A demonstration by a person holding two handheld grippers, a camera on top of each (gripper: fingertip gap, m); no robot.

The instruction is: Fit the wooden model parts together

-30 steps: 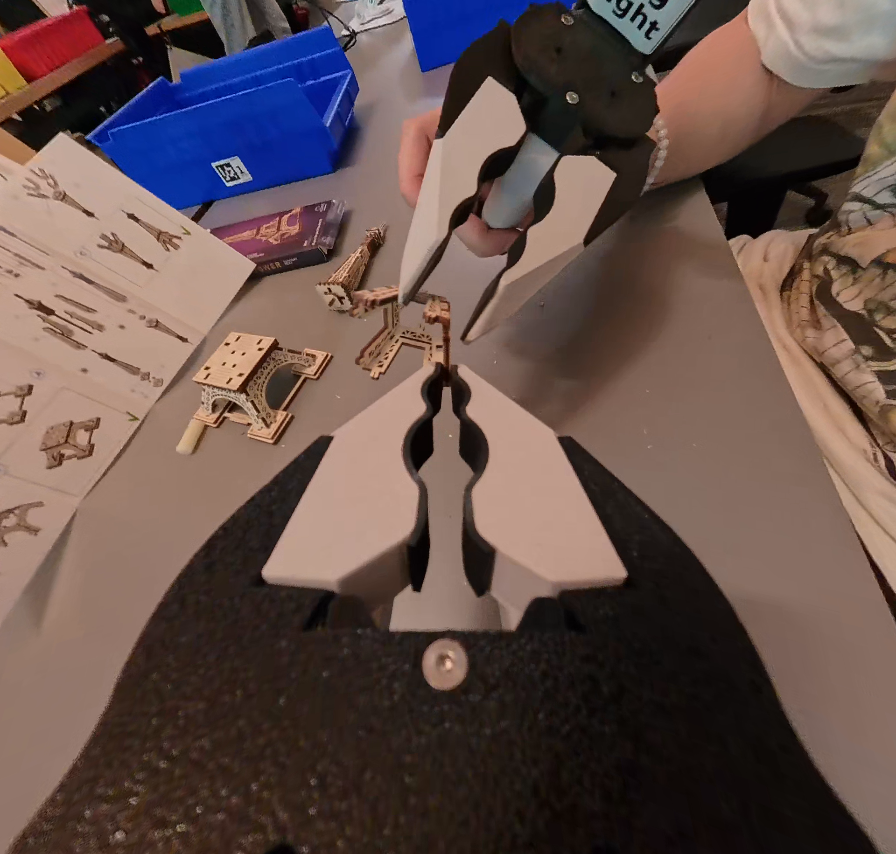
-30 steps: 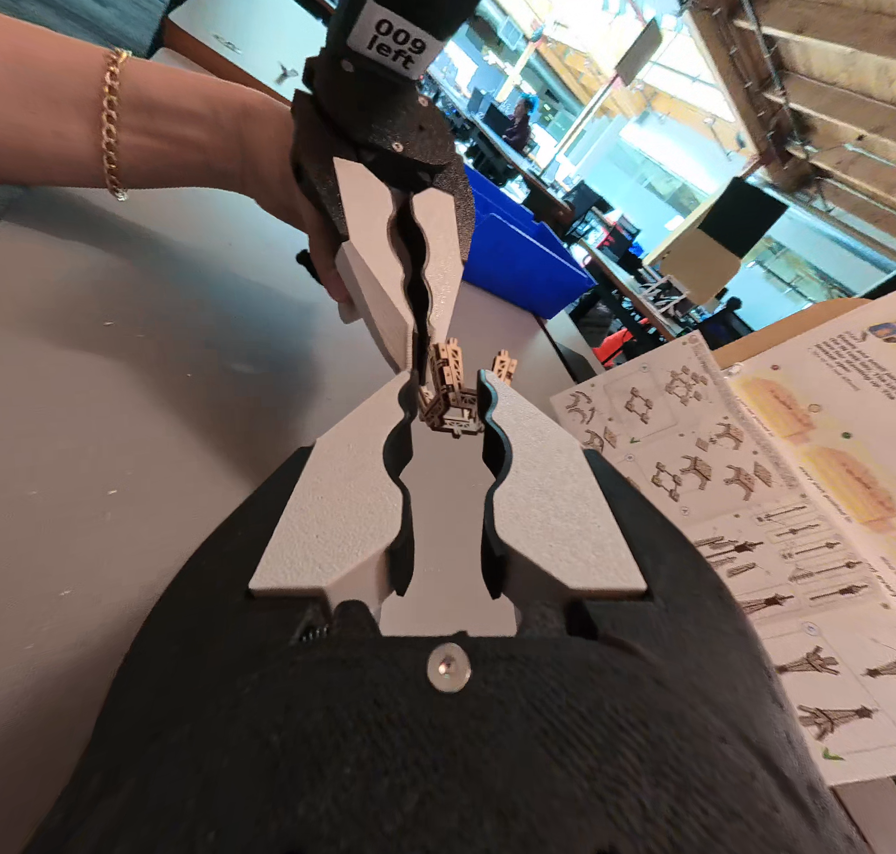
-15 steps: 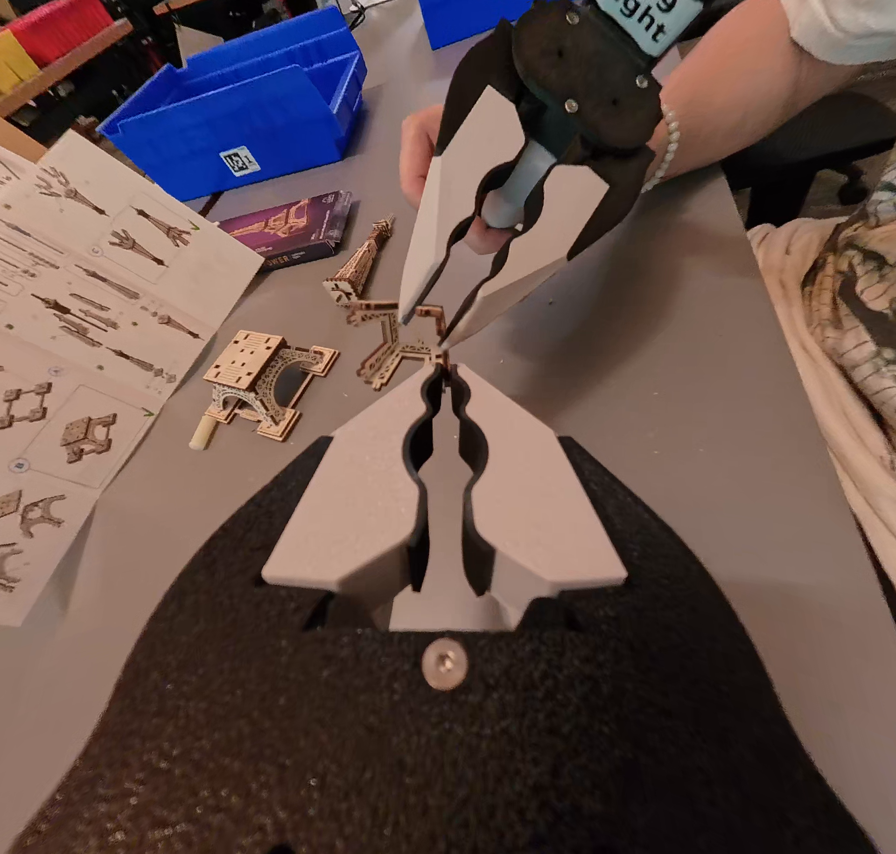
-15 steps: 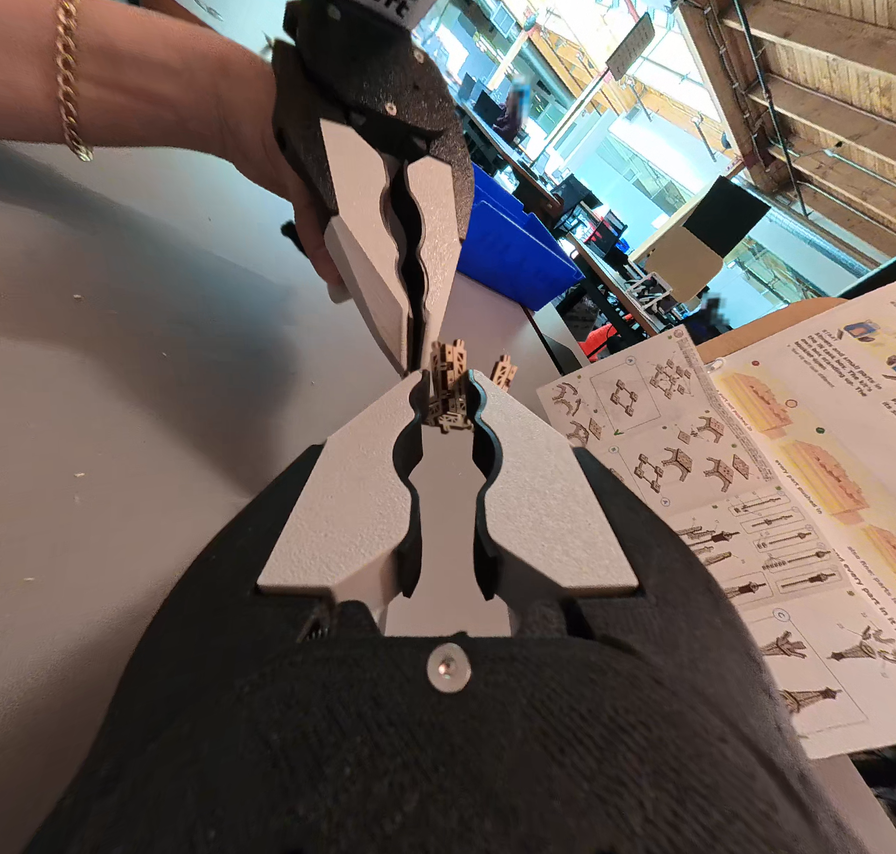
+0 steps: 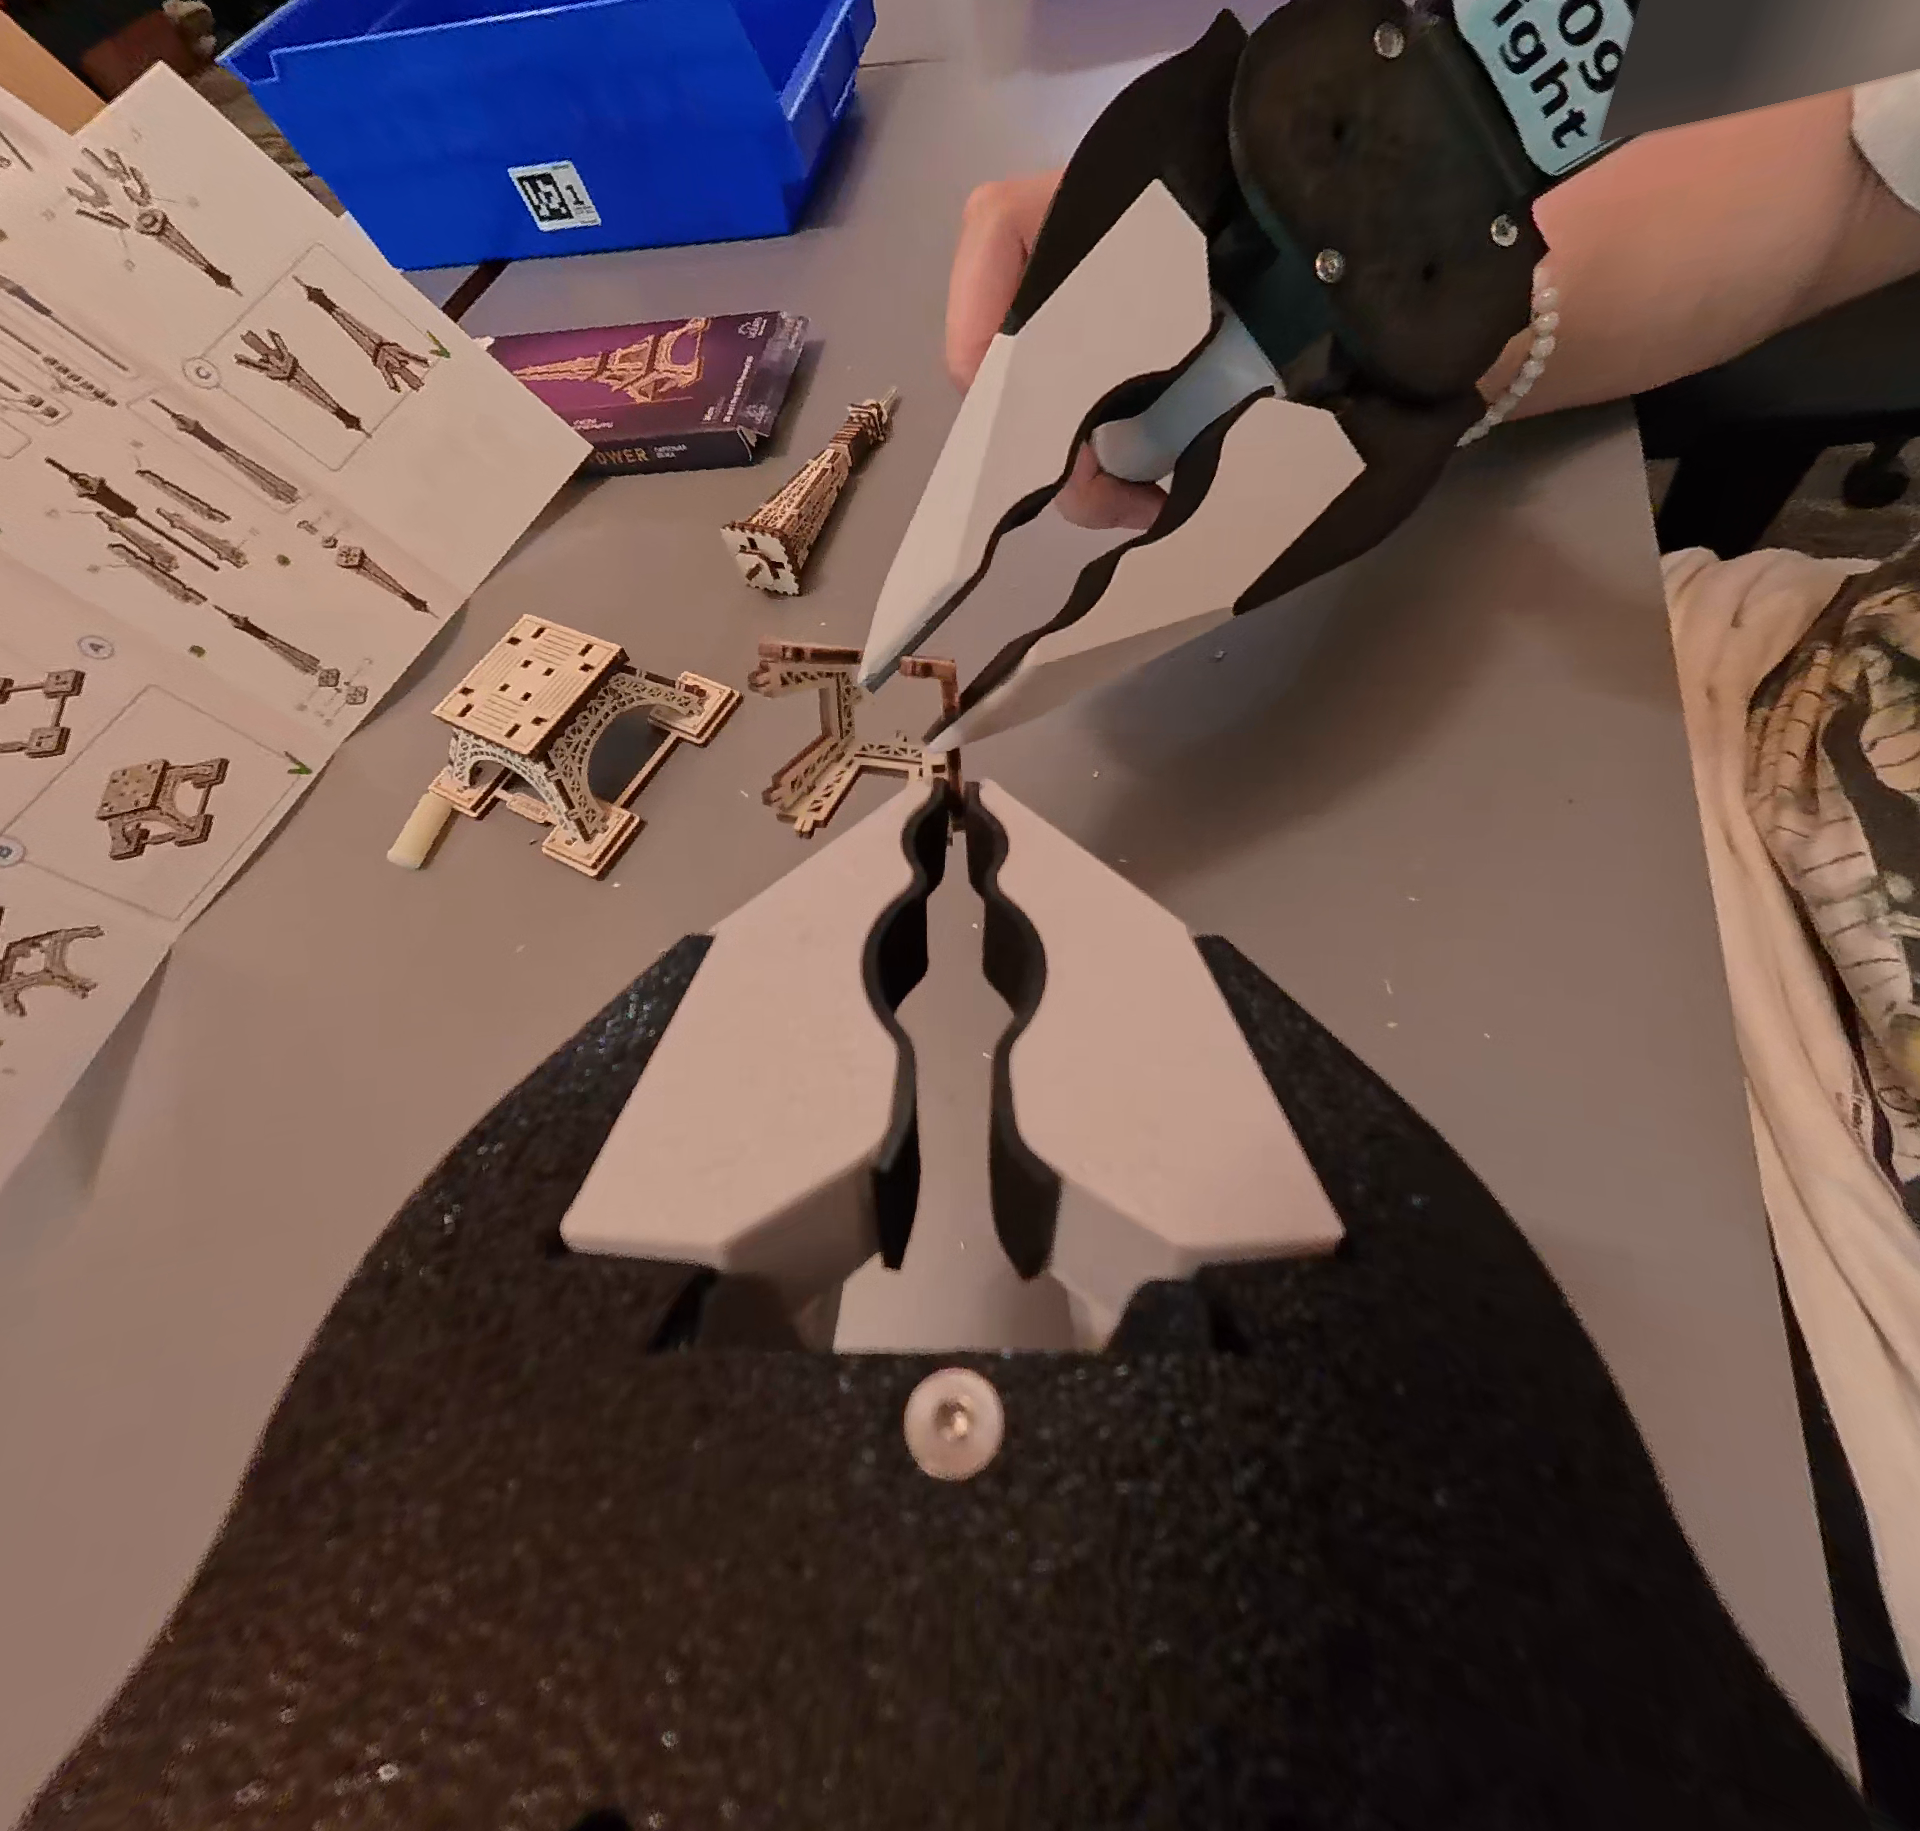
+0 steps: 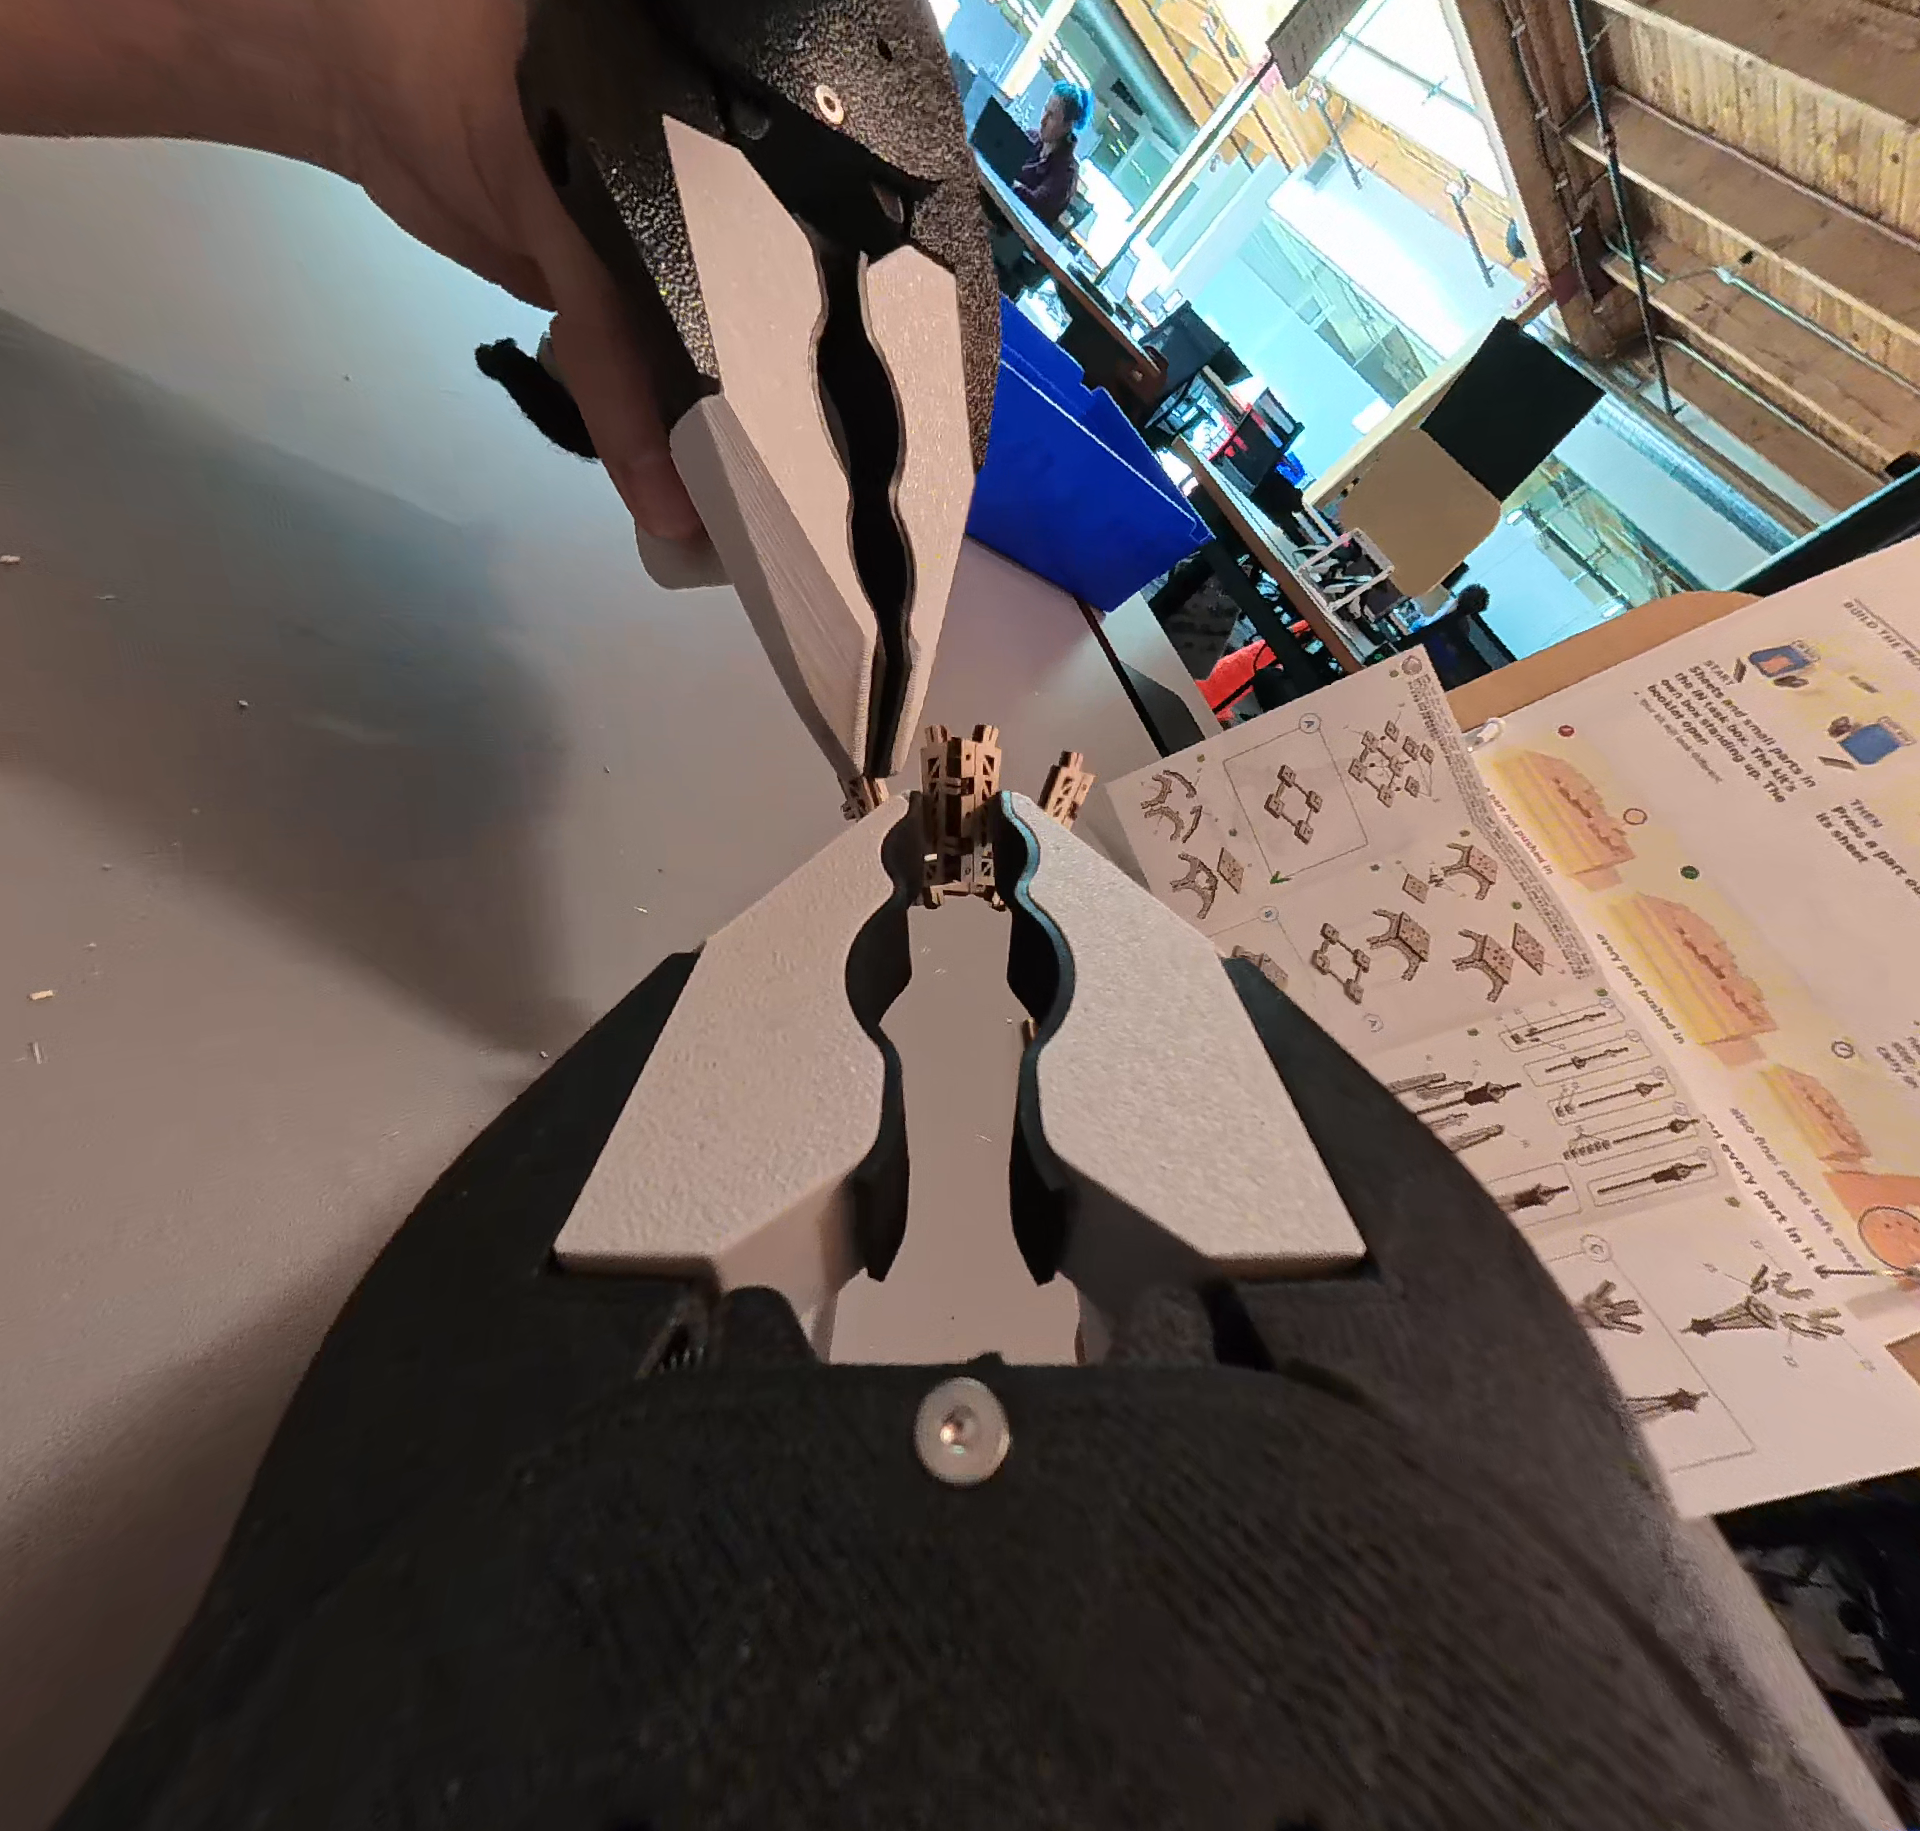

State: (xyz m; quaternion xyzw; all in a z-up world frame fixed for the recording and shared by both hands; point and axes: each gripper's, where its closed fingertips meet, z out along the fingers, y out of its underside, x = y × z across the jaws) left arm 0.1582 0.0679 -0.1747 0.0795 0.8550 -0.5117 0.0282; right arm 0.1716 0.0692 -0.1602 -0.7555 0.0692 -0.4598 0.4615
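Note:
A small wooden leg frame (image 5: 831,747) is held just above the grey table (image 5: 1351,898). My left gripper (image 5: 954,794) is shut on one thin corner of it. My right gripper (image 5: 902,706) comes in from the far right, its jaws closed in on the frame's upper legs. In the right wrist view the frame (image 6: 961,773) sits between the tips of my right gripper (image 6: 954,820), and my left gripper (image 6: 883,758) points down onto it from above. A wooden arched tower base (image 5: 561,732) and a wooden spire (image 5: 810,503) lie on the table to the left.
A printed instruction sheet (image 5: 208,493) covers the table's left side and shows in the right wrist view (image 6: 1558,1002). A purple kit box (image 5: 665,389) lies behind the spire. A blue bin (image 5: 561,88) stands at the back. A person's torso (image 5: 1818,846) is at the right edge. The tips of both grippers are at nearly the same place.
My right gripper's jaws have closed from wide open onto the wooden frame. My left gripper has stayed shut on the frame's corner. Both grippers have moved closer together.

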